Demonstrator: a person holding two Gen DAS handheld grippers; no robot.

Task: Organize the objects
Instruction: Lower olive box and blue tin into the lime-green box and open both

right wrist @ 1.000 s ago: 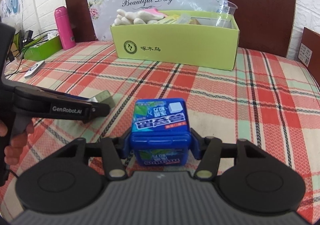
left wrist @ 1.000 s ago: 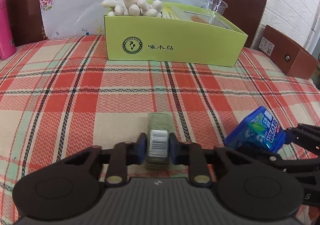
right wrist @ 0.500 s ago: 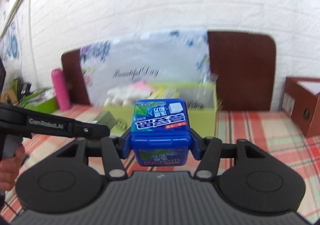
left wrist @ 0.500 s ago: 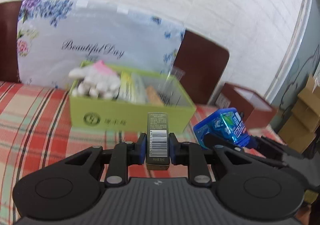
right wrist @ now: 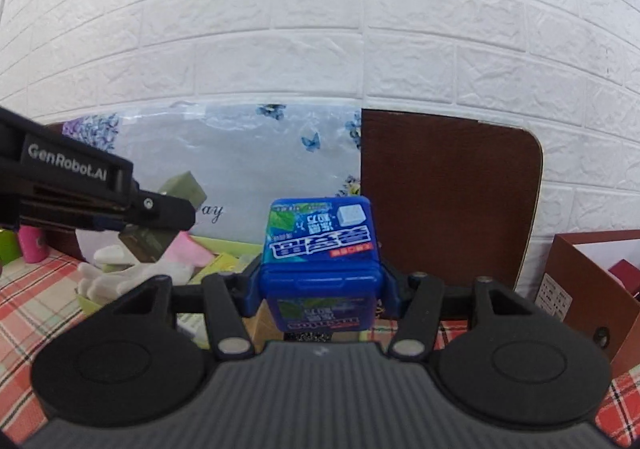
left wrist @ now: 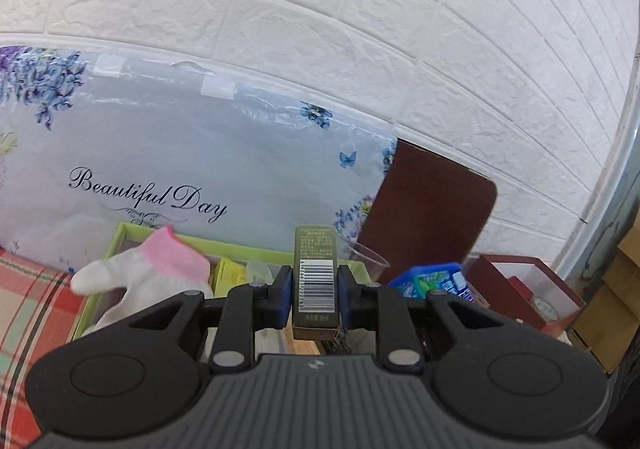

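Note:
My left gripper [left wrist: 314, 291] is shut on a small olive-green box [left wrist: 315, 277] with a barcode, held in the air just over the green cardboard box [left wrist: 120, 235]. My right gripper [right wrist: 320, 287] is shut on a blue gum container [right wrist: 320, 245], also lifted near the green box [right wrist: 90, 305]. The blue container shows to the right in the left wrist view [left wrist: 434, 281]. The olive box shows in the right wrist view [right wrist: 162, 221], clamped in the left gripper. White gloves with pink cuffs [left wrist: 148, 273] lie in the green box.
A floral "Beautiful Day" bag [left wrist: 180, 169] leans behind the green box against a brown headboard [right wrist: 448, 193]. A clear plastic cup [left wrist: 370, 261] stands in the box. A brown open box [right wrist: 592, 289] is at the right. A pink bottle [right wrist: 32, 245] is at the far left. The surface is a plaid cloth [right wrist: 24, 305].
Both grippers have risen from the plaid cloth and moved forward to the green box, each still holding its object. The view now tilts up toward the wall.

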